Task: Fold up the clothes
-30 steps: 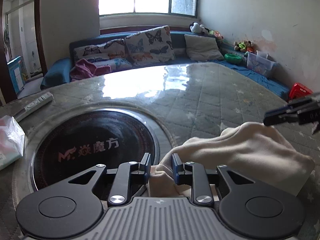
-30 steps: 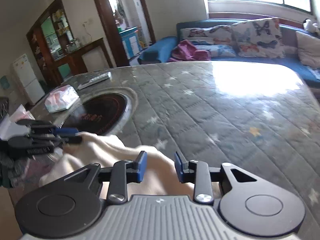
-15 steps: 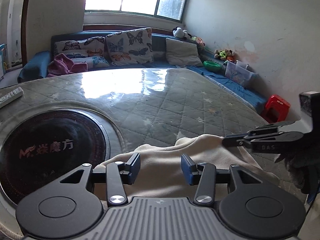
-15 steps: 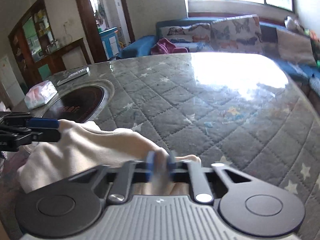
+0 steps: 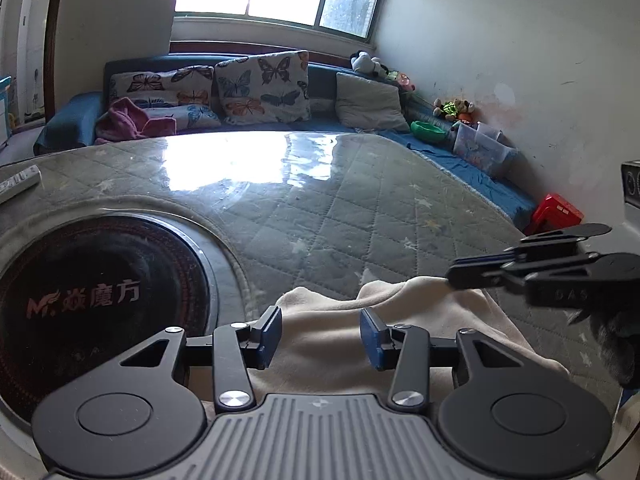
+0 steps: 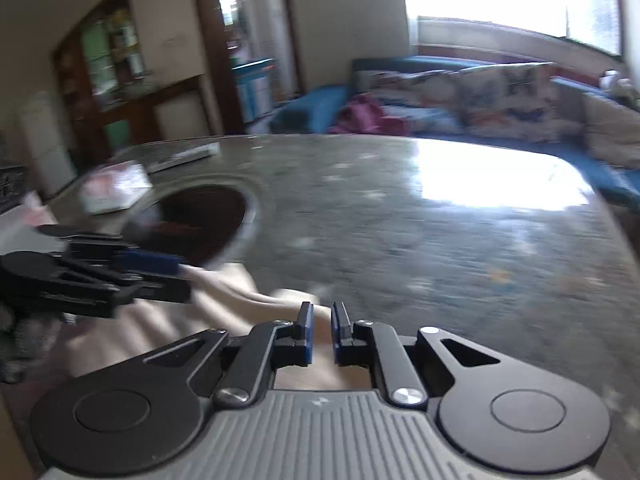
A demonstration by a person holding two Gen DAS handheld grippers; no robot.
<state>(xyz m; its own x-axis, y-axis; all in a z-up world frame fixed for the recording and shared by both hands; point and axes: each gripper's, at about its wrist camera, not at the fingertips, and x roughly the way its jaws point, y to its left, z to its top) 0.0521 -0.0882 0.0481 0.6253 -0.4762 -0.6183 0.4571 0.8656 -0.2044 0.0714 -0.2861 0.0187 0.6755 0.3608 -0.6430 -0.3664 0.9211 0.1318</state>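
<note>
A cream garment (image 5: 420,304) lies bunched on the near edge of the quilted grey table (image 5: 360,208). My left gripper (image 5: 320,332) hovers just over its near part. The jaws stand open, with cloth showing below the gap and neither pad pressing on it. My right gripper (image 6: 321,328) is shut on a fold of the same garment (image 6: 224,292). In the left wrist view the right gripper (image 5: 454,274) comes in from the right and pinches the raised far edge. The blurred right wrist view shows the left gripper (image 6: 182,278) at the left, over the cloth.
A round black hob (image 5: 100,292) is set into the table left of the garment. A remote (image 5: 18,184) and a tissue pack (image 6: 112,192) lie beyond it. A blue sofa with butterfly cushions (image 5: 260,88) runs behind the table, and a red stool (image 5: 556,212) stands at the right.
My left gripper let go of the cloth, opened wider and shifted right over the garment. My right gripper closed on the garment's edge and its view swung.
</note>
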